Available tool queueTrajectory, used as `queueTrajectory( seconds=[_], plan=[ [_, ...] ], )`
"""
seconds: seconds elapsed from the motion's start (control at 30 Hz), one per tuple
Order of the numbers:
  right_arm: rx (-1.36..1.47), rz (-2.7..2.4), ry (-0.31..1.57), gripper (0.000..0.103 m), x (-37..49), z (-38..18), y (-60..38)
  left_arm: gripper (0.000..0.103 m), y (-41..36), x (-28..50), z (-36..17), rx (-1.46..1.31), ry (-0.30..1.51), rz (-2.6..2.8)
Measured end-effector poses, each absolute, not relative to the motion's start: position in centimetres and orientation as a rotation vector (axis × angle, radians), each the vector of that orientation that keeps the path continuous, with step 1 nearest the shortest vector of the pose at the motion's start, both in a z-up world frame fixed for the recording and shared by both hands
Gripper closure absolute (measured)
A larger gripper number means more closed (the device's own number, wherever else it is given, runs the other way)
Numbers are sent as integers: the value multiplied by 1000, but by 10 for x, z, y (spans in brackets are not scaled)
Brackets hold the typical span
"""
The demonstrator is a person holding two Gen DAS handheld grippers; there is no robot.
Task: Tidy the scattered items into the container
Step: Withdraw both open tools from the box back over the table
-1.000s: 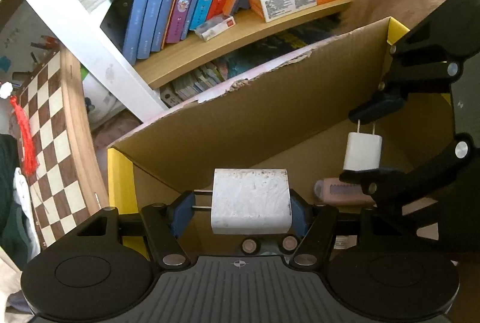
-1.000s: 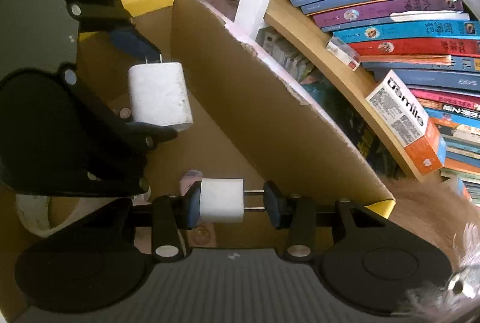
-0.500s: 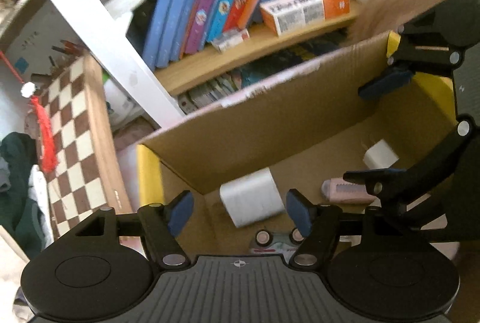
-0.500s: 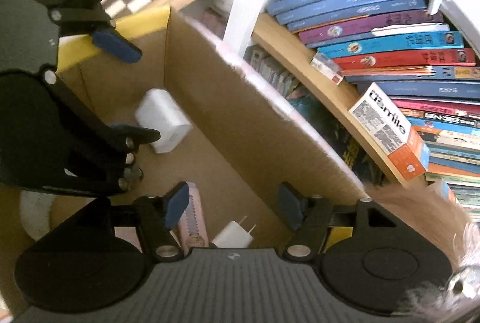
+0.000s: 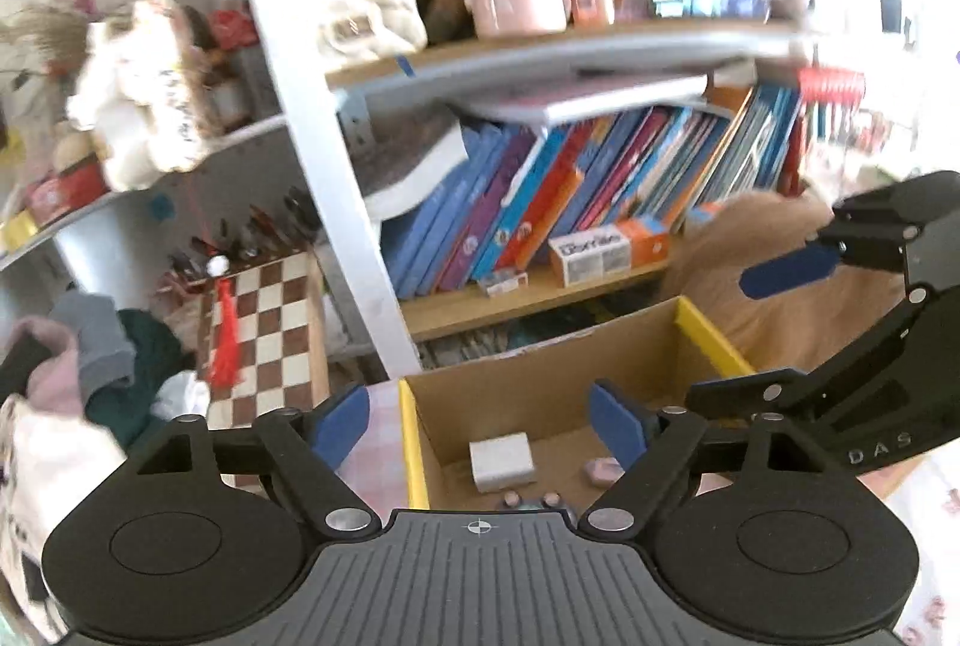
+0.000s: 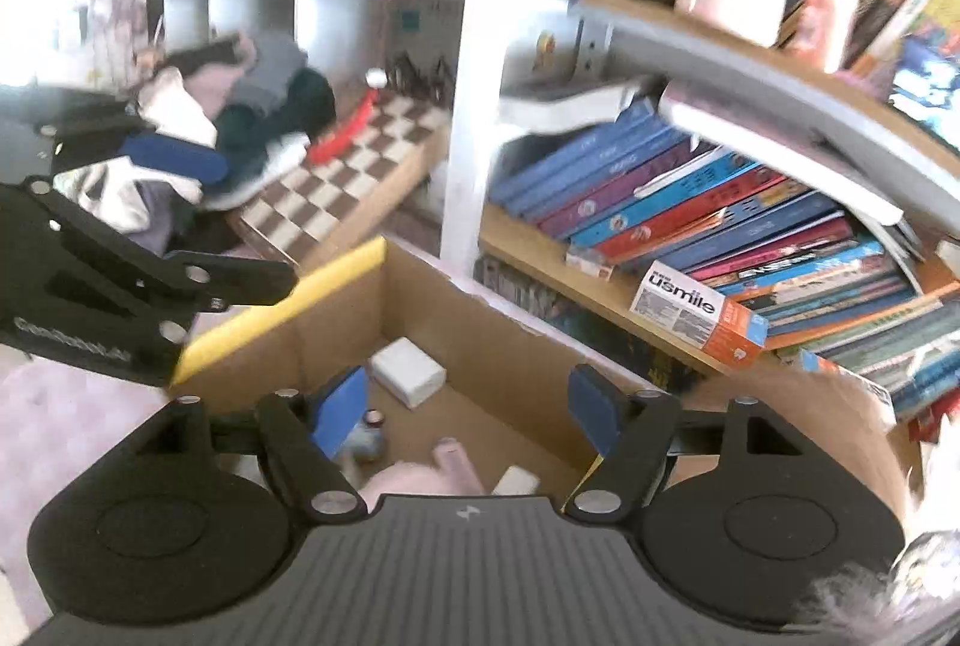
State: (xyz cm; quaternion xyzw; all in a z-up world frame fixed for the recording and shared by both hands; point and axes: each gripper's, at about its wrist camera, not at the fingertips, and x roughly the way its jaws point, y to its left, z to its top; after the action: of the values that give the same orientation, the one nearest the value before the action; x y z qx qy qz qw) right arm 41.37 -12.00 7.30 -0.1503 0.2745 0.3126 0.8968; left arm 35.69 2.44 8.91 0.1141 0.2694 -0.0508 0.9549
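Both drops done. Left gripper point(image 5: 480, 421) and right gripper point(image 6: 465, 403) are empty, jaws opening. Large white charger block point(image 6: 408, 370) now lies near the far left corner of the yellow-edged cardboard box point(image 6: 288, 310), small white plug point(image 6: 515, 479) near its right wall. Next scattered item.

2 white chargers point(image 5: 501, 462) in cardboard box point(image 5: 540, 358).

Matt brown cardboard box point(image 5: 528, 388) with glossy yellow tape point(image 5: 414, 442) on its rims; smooth white plastic charger point(image 5: 501, 462) inside; matt black plastic grippers.
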Motion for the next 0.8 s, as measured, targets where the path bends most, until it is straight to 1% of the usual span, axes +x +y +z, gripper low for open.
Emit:
queueTrajectory(
  seconds=[0.27,0.4,0.47,0.57,0.8],
  plan=[
    [-325,588,504,27,318,79,-138,18,51,262,84,145,534,-43],
    [-305,555,502,24,271,72,-142,14,55,217,75,98,546,-20],
    [-274,536,509,23,250,66,-143,13,53,196,67,79,551,-14],
    [-255,490,525,20,220,52,-143,13,50,171,53,43,571,0],
    [-203,401,612,19,162,12,-144,13,45,128,19,12,627,24]
  ],
)
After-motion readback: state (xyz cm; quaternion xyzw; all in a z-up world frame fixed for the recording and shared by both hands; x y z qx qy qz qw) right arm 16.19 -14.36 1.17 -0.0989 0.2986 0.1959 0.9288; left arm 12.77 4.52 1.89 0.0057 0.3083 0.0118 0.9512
